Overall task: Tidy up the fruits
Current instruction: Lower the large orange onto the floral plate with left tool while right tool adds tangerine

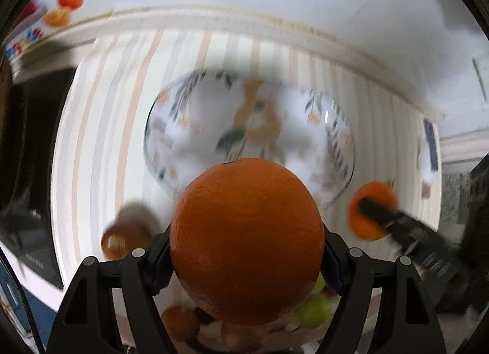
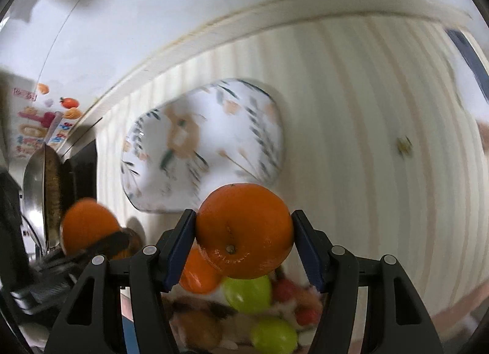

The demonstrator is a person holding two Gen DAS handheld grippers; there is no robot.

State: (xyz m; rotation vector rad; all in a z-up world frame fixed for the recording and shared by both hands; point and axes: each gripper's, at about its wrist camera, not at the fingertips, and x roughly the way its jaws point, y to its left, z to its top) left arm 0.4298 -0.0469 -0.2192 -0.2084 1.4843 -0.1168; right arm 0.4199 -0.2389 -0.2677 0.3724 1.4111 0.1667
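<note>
Honestly, biggest first, these are my worries and the room I have:

Striped table [image 2: 351, 109]: it offers wide bare cloth to the right of the plate in the right wrist view; its far edge meets the wall, and a dark appliness sits off its left side, so I judge the open side is the right.

Patterned plate [image 1: 195, 128]: empty and lying ahead of both grippers, it looks like my target; its raised rim could send a round fruit rolling if I let go at the lip instead of the middle.

Fruit pile [image 2: 247, 293]: green and red fruit and another orange sit right under my jaws; a slip would drop fruit back among them and scatter them.

Left orange [image 1: 247, 241]: pinched between the pads of the left gripper [image 1: 247, 259], held off the table just short of the plate; it is big and smooth, and the pads meet it low on its sides, so I fear it squirting out forward.

Right orange [image 2: 244, 231]: clamped between the right gripper [image 2: 244, 247] pads, above the pile.

Crowding: both grippers carry oranges near each other and head for one plate; I judge a bump between them the likeliest fault.
</note>
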